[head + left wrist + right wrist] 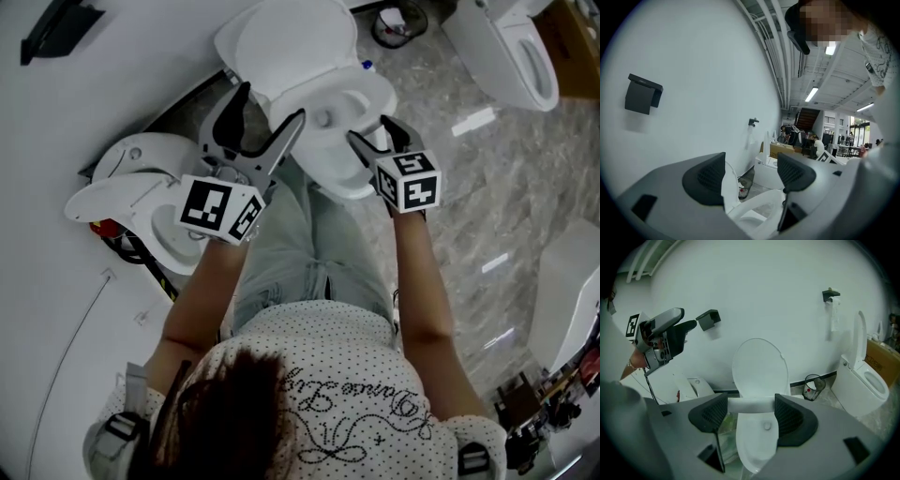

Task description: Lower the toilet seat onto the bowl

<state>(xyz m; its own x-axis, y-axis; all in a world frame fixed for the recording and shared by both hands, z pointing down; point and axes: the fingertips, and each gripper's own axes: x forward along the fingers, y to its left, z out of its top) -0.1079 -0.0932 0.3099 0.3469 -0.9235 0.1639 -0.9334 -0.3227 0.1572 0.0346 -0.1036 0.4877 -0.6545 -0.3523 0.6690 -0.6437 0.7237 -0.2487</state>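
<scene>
- The toilet seat (758, 364) stands raised against the wall (754, 291), long axis upright, behind the bowl (754, 446).
- Our left hand-held gripper (272, 108) is beside the seat's edge, jaws apart and empty (we judge it nearer).
- Our right hand-held gripper (367, 131) hovers over the bowl rim, jaws likewise apart.

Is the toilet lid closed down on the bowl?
No, in the right gripper view the lid stands upright against the wall behind the bowl.
</scene>
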